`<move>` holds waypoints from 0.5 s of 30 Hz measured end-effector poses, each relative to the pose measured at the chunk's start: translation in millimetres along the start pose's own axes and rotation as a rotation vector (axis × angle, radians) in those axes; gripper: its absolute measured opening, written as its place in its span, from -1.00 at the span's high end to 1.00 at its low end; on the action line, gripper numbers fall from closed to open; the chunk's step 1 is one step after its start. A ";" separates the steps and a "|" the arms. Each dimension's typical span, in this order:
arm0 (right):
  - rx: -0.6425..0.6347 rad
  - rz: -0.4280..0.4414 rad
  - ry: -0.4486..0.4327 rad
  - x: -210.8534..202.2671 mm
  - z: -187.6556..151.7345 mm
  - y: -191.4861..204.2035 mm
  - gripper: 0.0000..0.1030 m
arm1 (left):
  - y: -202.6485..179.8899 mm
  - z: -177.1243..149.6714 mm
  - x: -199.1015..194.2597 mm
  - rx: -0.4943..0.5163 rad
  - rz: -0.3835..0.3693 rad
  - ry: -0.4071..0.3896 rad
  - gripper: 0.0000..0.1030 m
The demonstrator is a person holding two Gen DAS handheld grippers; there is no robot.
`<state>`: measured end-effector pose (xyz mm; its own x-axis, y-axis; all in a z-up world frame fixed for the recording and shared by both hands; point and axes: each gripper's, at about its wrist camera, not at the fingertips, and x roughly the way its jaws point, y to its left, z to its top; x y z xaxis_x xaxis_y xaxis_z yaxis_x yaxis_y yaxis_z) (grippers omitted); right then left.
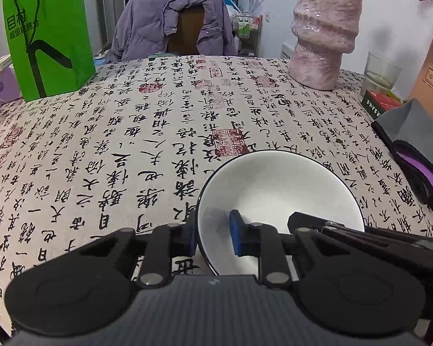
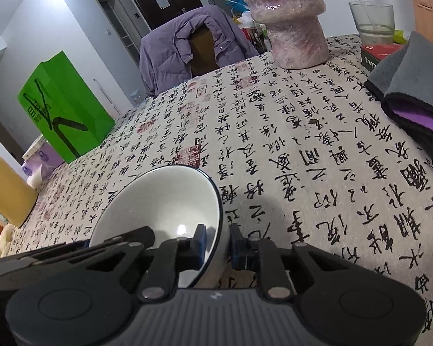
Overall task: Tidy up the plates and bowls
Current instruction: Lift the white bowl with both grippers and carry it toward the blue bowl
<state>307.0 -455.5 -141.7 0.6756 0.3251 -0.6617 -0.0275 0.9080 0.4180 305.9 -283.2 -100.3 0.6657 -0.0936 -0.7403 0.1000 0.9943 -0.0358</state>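
A white bowl (image 1: 277, 190) with a dark rim is held over the calligraphy tablecloth (image 1: 130, 132). My left gripper (image 1: 213, 235) straddles its left rim, one blue pad inside and one outside, shut on it. The right gripper's arm shows at the bowl's right side in the left wrist view. In the right wrist view the same bowl (image 2: 164, 199) is tilted, and my right gripper (image 2: 218, 245) clamps its right rim, one pad inside and one outside. No plates are in view.
A pink vase (image 1: 323, 31) stands at the back right, with a glass (image 1: 381, 70) and a red box (image 1: 381, 102) beside it. A grey and purple cloth (image 1: 418, 144) lies at the right edge. A green bag (image 1: 49, 37) stands back left. A chair with a purple jacket (image 1: 173, 20) is behind the table.
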 end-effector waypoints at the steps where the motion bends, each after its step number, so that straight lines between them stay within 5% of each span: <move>1: 0.002 0.000 -0.003 0.2 -0.4 0.0 0.69 | 0.5 0.0 -0.2 -0.008 0.000 0.000 0.58; 15: 0.037 0.013 -0.018 -2.2 -3.2 -1.8 0.73 | 1.1 0.3 -1.8 -0.040 0.021 0.002 0.56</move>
<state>303.2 -457.0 -143.0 0.6884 0.3320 -0.6449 -0.0096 0.8932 0.4495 305.1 -281.9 -98.8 0.6658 -0.0722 -0.7426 0.0563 0.9973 -0.0466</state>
